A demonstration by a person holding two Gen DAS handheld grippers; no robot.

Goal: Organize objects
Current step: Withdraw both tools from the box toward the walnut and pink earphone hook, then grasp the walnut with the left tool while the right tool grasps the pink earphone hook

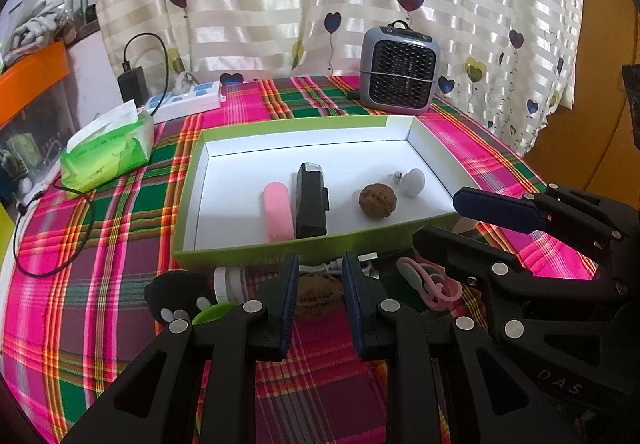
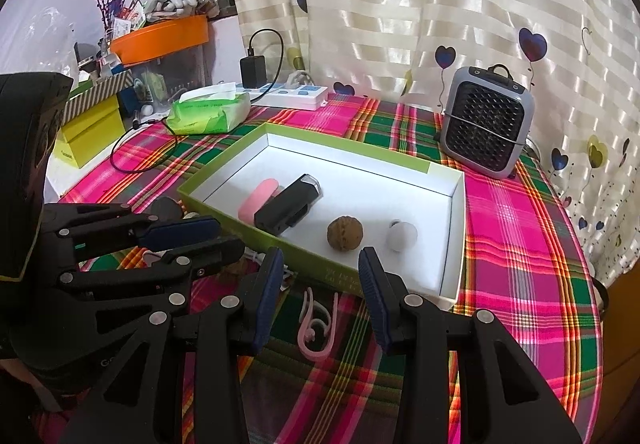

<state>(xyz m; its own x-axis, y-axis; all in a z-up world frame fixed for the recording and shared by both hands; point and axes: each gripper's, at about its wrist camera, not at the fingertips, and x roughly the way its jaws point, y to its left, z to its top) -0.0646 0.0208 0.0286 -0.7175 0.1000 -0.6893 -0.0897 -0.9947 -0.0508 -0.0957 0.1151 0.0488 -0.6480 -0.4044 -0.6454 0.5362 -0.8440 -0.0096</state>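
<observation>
A green box point(image 1: 280, 246) point(image 2: 448, 171) with a white inside holds a pink case point(image 1: 278, 211) point(image 2: 254, 201), a black device point(image 1: 311, 203) point(image 2: 286, 203), a walnut point(image 1: 377, 200) point(image 2: 345, 234) and a white ball-shaped piece point(image 1: 412, 181) point(image 2: 401, 236). My left gripper point(image 1: 320, 296) point(image 2: 192, 244) is open, with a second walnut point(image 1: 318, 298) lying on the cloth between its fingers, in front of the box. My right gripper point(image 2: 320, 296) point(image 1: 460, 219) is open above a pink ear hook point(image 2: 316, 328) point(image 1: 430, 284).
In front of the box also lie a black round piece point(image 1: 176, 290), a white cylinder point(image 1: 228, 284), a green disc point(image 1: 212, 312) and a white cable point(image 1: 332, 268). Behind stand a grey fan heater point(image 1: 400, 69) point(image 2: 486, 127), a tissue pack point(image 1: 108, 151), a power strip point(image 1: 188, 101) and a black cable point(image 1: 56, 244).
</observation>
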